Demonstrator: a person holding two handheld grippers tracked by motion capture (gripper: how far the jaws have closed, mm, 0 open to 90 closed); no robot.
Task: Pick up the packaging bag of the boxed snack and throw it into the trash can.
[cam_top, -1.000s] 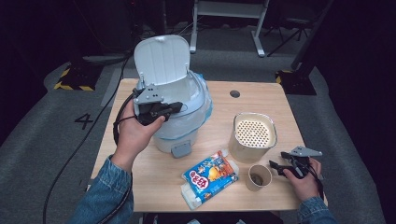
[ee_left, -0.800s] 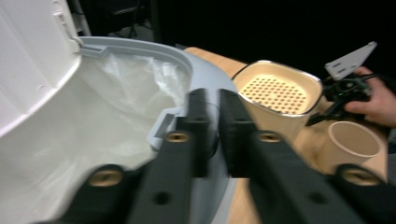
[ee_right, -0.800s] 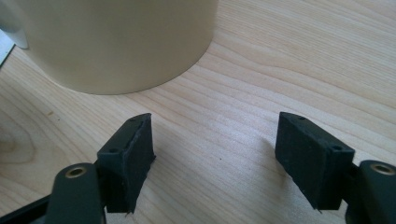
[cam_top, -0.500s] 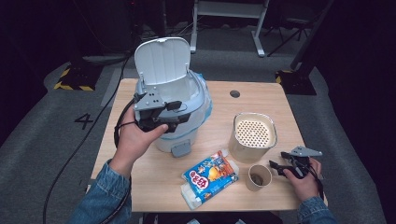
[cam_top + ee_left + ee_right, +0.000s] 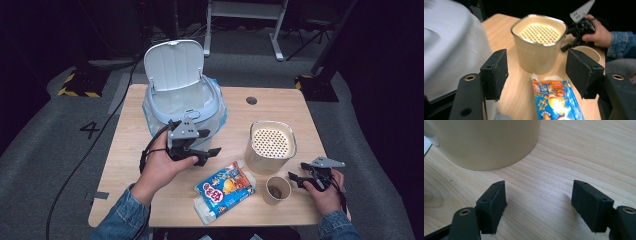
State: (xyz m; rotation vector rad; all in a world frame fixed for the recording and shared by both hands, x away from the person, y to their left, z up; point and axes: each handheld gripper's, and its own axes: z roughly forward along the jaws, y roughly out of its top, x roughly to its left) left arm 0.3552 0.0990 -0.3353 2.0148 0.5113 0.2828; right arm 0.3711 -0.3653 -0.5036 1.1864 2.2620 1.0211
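Note:
A pale blue bin (image 5: 182,102) with its lid up stands at the table's back left. In front of it my left gripper (image 5: 212,156) hovers, pointing right. Its jaws have just been opening and nothing is between them. In the left gripper view the open left gripper (image 5: 539,67) faces a cream container (image 5: 537,47) with a perforated top and a colourful snack pack (image 5: 556,100). My right gripper (image 5: 295,180) rests low at the front right beside a paper cup (image 5: 276,189). Seen in its own view, the right gripper (image 5: 539,205) is open over bare wood.
The cream container (image 5: 271,145) stands right of centre, and its base (image 5: 486,142) is close ahead of the right jaws. The snack pack (image 5: 225,190) lies near the front edge. The wooden table (image 5: 135,150) has a round cable hole (image 5: 251,100) at the back.
My left hand has come down from over the bin's opening to its front, moving right and toward me. Its jaws have gone from shut to wide apart. The right hand has stayed put.

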